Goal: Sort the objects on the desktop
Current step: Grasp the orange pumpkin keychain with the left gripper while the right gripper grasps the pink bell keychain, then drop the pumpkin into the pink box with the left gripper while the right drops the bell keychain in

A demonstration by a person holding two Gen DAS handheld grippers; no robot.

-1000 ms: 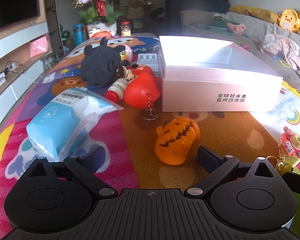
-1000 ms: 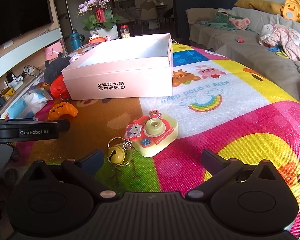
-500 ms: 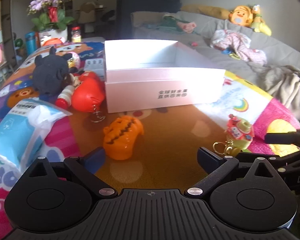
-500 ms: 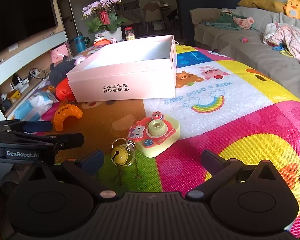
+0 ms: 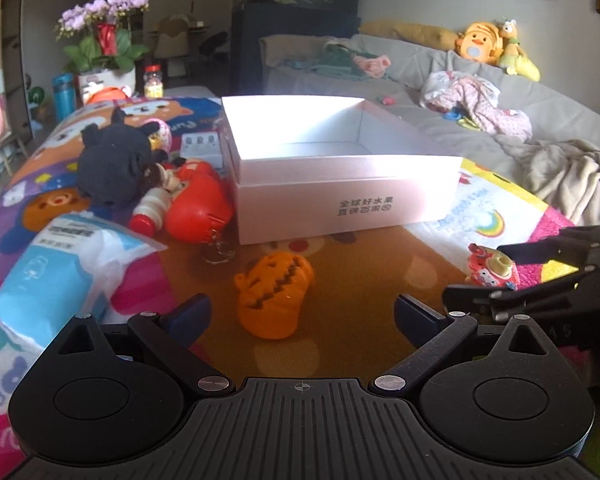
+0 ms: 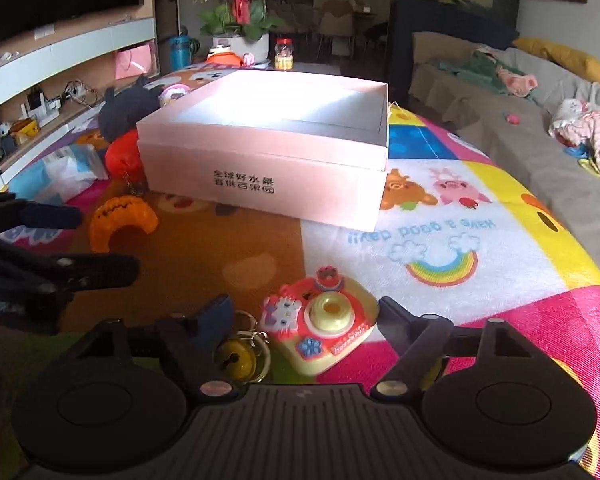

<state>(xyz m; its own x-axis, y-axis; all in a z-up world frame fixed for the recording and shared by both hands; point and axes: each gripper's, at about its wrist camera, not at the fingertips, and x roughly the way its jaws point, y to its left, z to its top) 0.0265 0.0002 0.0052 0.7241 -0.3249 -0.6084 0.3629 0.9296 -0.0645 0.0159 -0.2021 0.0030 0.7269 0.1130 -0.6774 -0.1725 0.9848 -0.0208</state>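
A toy camera [image 6: 324,324], red and yellow with a brass bell [image 6: 240,356] on a key ring, lies on the play mat between the fingers of my right gripper [image 6: 306,316]. Its jaws are closing; a gap still shows at the left pad. The left wrist view shows that right gripper [image 5: 488,272] straddling the same toy camera [image 5: 492,270]. My left gripper [image 5: 300,312] stands open, just short of an orange pumpkin toy [image 5: 274,292]. An open pink box [image 5: 340,184] sits behind both toys.
Left of the box lie a red toy [image 5: 196,204], a black plush [image 5: 112,164] and a blue-white packet [image 5: 68,256]. Behind them a flower pot [image 5: 104,48] stands. A sofa with a blanket [image 5: 572,176] borders the mat on the right.
My right gripper has moved forward over the toy camera and its jaws have narrowed around it. The left view has swung right, and the right gripper now shows at its edge.
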